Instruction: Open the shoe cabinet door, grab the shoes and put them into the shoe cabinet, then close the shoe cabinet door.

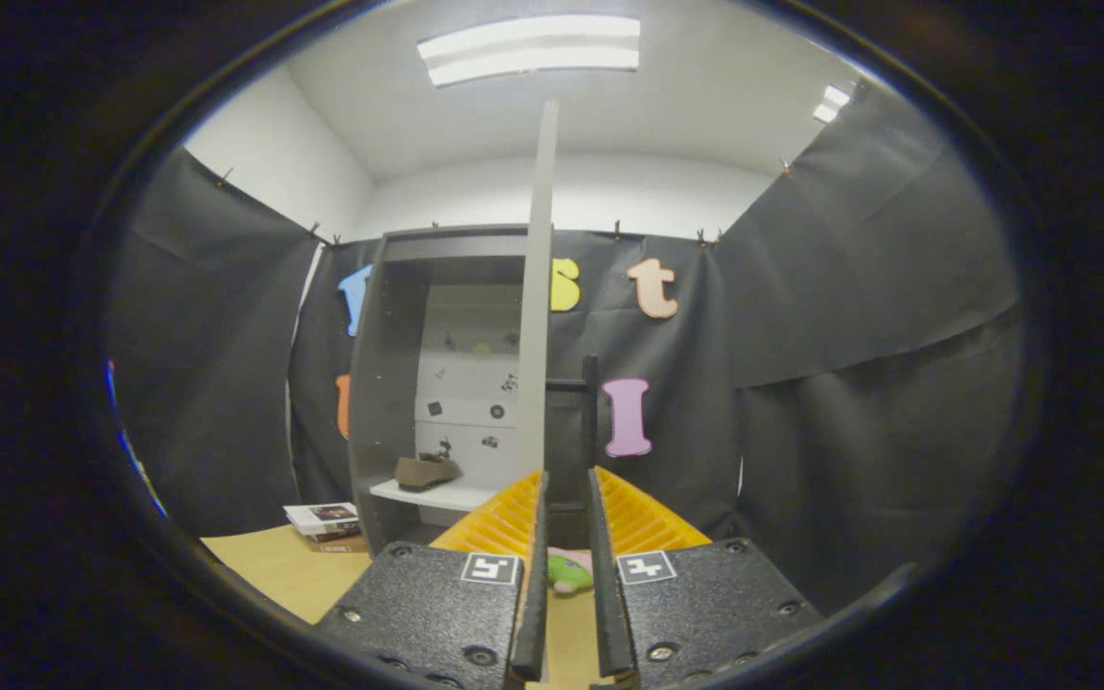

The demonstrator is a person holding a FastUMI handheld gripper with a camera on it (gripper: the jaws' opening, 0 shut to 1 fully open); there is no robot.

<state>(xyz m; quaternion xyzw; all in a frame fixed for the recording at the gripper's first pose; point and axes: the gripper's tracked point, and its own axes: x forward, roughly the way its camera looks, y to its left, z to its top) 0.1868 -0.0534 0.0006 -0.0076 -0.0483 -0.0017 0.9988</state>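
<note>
Gripper (566, 498) fingers parted by narrow gap, clamping nothing. Door (537, 287) edge-on just ahead, slightly left of gap: stiff thin panel, probably light; push near free edge. Beyond, left: shoe (425, 471) on cabinet shelf (432, 495), looks soft.

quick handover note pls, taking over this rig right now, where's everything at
Hand-held gripper: fingers close together, holding nothing that I can see, pointed at the cabinet door.
Shoe cabinet: open; its door stands edge-on just ahead of the fingers.
Brown shoe: already on the white shelf inside the cabinet.
Also on the table: a stack of books left of the cabinet, a pink and green toy seen between the fingers.
Done: door opened, one shoe in. Left: check for more shoes, then swing the door shut.
</note>
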